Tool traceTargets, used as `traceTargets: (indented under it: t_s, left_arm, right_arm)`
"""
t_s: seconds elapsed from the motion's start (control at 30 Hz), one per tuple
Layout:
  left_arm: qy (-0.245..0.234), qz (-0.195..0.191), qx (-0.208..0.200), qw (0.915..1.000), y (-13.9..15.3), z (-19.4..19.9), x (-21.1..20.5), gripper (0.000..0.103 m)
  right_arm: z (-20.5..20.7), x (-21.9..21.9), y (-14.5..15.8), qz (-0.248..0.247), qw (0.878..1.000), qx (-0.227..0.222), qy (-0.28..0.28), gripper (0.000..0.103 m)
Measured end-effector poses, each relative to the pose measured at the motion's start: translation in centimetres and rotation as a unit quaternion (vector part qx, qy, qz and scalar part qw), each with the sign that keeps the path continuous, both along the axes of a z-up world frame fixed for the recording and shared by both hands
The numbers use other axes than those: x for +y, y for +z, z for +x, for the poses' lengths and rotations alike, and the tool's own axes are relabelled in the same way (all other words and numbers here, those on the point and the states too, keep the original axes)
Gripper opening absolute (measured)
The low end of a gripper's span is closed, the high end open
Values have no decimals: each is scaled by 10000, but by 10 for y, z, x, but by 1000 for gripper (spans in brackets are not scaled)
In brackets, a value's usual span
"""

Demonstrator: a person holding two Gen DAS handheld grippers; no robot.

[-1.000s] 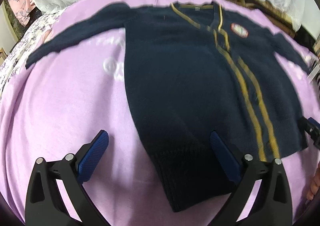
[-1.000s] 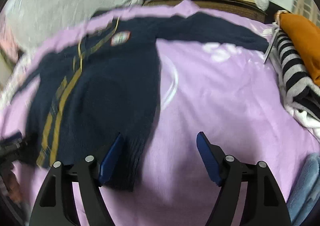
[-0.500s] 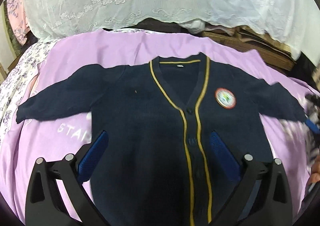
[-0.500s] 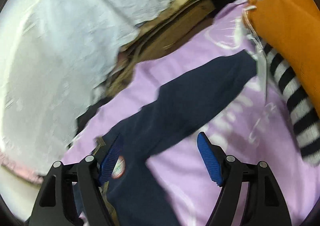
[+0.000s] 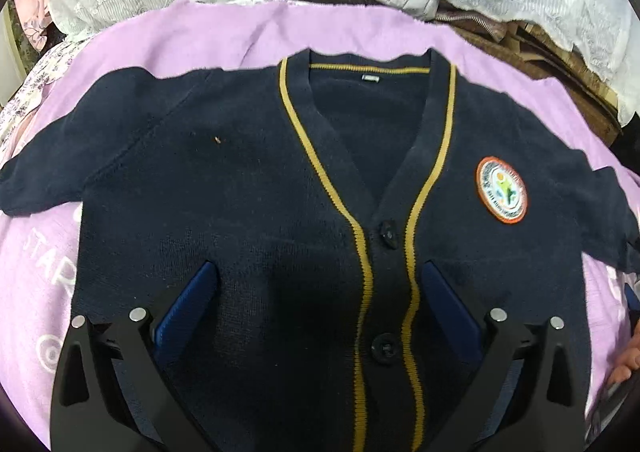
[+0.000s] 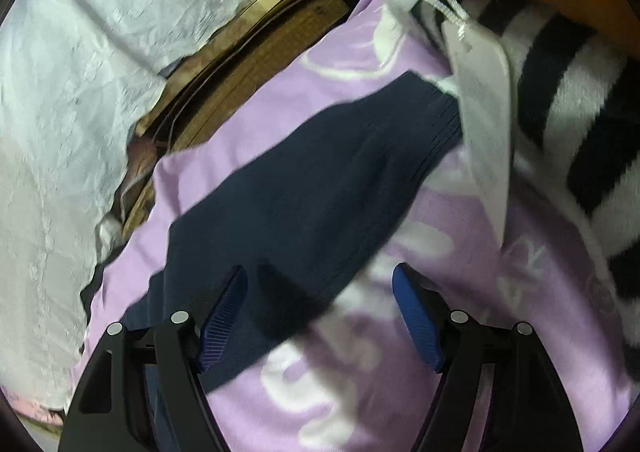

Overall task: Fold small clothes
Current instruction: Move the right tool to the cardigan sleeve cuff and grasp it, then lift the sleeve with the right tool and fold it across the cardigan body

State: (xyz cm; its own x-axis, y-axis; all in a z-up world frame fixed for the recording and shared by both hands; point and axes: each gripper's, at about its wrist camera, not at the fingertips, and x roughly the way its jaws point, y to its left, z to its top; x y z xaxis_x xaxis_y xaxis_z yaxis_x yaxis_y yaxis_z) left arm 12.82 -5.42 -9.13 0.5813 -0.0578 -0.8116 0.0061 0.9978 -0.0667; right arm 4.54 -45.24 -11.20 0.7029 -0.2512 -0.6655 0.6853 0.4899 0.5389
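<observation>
Presently both grippers stand spread and empty: the left gripper (image 5: 316,312) over the chest of the navy knitted cardigan with yellow trim (image 5: 248,212), the right gripper (image 6: 320,312) over its outstretched sleeve (image 6: 320,180). The cardigan lies face-up on the lilac printed blanket (image 5: 192,32), collar away, long axis collar to hem. Folding appears unstarted; next, I judge, the right jaws must pinch the sleeve near its cuff and carry it across the body.
</observation>
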Motion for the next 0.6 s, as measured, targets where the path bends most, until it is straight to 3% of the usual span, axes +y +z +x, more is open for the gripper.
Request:
traceTargets:
  t_s: [0.17,0.27,0.33,0.4,0.6]
  left_arm:
    - [-5,-42,-10,10000,-1,0,2,99]
    - [-9,-6,-15,10000,-1,0,2,99]
    - [-10,8,-8,10000,-1,-1,3,99]
    - [-15,22,8,10000,-1,1,2,99]
    - [-47,38,4,10000,1,1,2,99]
  right_arm:
    - [6,-16,1,-225,9987,89,-447,71]
    - [10,-22,1,-280,9977,92,-613,51]
    - [10,-23,0,-304,9979,-29,-574,29]
    - [8,-21,0,-305,9984,-165,-454,18]
    - [-1,-13,17,-517,9967,-570,-245,13]
